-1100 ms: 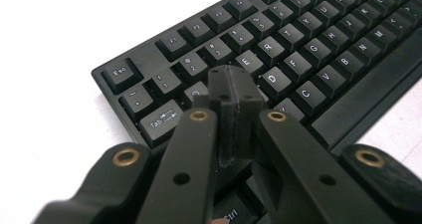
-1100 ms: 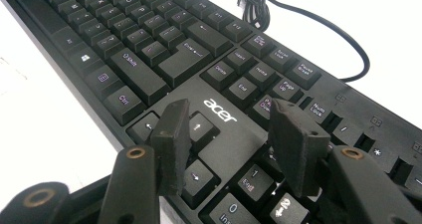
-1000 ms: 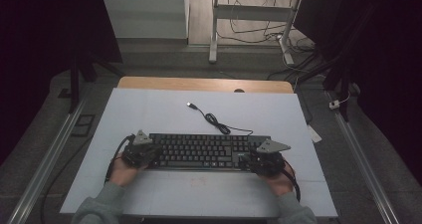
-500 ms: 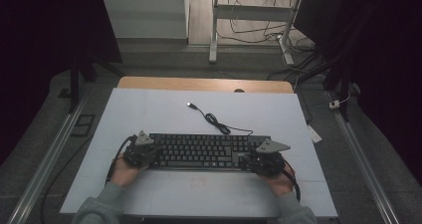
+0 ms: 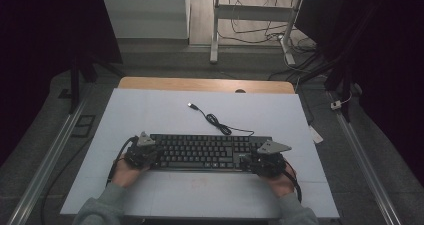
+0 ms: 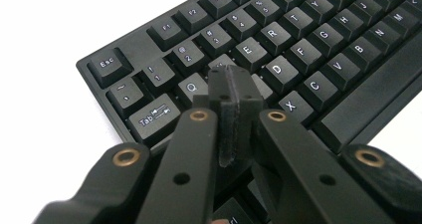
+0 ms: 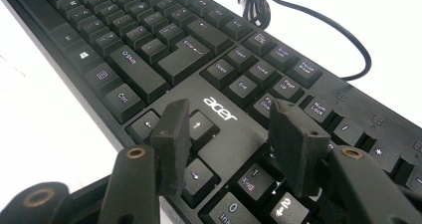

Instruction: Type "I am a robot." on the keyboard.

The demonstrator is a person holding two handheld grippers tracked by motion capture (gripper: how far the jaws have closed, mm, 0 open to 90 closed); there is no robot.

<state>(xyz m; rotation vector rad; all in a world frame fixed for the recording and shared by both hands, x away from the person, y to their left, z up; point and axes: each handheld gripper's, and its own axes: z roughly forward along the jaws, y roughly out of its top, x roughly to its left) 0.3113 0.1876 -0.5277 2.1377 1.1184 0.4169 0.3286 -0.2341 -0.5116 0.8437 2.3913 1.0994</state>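
Nearest, at the keyboard's (image 5: pixel 207 152) left end: left gripper (image 6: pixel 234 92) pressed closed, empty, tips hovering over the keys around W and S. Risk: stray keypress or slipping off. At the right end: right gripper (image 7: pixel 229 134) open above the arrow keys, liable to snag keycaps. Farther: cable (image 5: pixel 215 120) loose on the white counter (image 5: pixel 150 110), easily dragged.
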